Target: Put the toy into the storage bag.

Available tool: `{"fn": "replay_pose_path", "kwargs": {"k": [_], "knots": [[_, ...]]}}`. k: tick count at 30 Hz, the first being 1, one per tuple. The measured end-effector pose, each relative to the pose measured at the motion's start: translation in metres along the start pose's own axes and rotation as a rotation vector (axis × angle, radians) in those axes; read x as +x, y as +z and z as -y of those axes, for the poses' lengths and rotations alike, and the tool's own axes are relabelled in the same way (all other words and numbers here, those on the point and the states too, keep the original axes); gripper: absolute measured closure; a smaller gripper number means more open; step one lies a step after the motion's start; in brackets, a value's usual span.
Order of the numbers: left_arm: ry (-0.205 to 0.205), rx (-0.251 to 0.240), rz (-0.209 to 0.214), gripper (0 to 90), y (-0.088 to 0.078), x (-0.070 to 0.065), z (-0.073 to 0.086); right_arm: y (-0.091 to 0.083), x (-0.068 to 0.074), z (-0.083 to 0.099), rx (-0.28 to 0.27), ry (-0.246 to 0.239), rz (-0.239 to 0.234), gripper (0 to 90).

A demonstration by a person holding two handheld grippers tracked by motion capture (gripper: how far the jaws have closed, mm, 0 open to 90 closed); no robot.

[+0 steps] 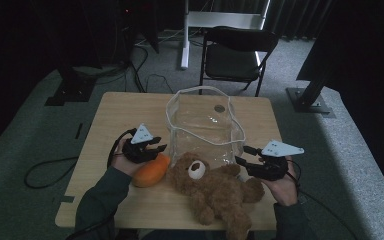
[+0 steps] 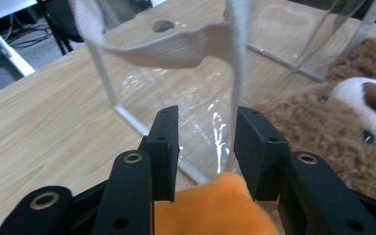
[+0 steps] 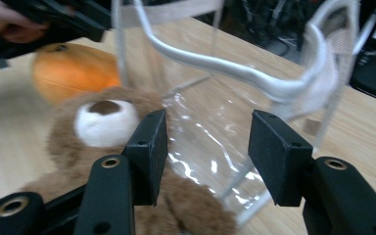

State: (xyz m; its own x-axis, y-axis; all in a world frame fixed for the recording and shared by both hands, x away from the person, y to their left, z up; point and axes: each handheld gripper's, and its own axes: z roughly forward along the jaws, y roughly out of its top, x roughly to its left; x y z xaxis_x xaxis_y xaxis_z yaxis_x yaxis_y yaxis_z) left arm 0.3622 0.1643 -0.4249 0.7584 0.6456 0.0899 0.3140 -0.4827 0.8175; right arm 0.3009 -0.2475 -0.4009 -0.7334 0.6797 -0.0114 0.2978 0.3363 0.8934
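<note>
A clear plastic bag [image 1: 205,122] stands empty mid-worktop [image 1: 115,115]. Near it lie a brown teddy bear [image 1: 215,190] and an orange plush [image 1: 150,172]. Left gripper [image 1: 152,149] and right gripper [image 1: 244,156] jaws part-open, holding nothing.

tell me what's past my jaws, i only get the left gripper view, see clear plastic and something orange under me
Observer: The orange thing is a soft orange toy lying on the table beside a brown teddy bear; your left gripper sits over it, jaws apart.
Operator: is the plastic a bag
Observer: Yes, a clear bag with white trim, standing open behind the bear.
Operator: where's the other gripper
Observer: The right gripper is at the bear's far side near the bag's front corner, jaws apart with nothing between them.
</note>
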Motion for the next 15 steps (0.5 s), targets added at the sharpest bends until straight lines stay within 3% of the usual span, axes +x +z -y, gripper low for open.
{"fn": "replay_pose_path", "kwargs": {"k": [6,8,15], "knots": [[-0.034,-0.004,-0.035,58.6,-0.005,0.009,0.008,0.005,0.012,-0.005,0.017,-0.013,-0.063,43.1],[-0.052,-0.009,-0.053,57.6,-0.007,0.014,0.011,0.016,0.020,-0.005,0.070,-0.043,-0.092,40.7],[-0.087,-0.016,-0.098,55.7,-0.013,0.027,0.018,0.038,0.035,-0.003,0.141,-0.072,-0.144,36.9]]}}
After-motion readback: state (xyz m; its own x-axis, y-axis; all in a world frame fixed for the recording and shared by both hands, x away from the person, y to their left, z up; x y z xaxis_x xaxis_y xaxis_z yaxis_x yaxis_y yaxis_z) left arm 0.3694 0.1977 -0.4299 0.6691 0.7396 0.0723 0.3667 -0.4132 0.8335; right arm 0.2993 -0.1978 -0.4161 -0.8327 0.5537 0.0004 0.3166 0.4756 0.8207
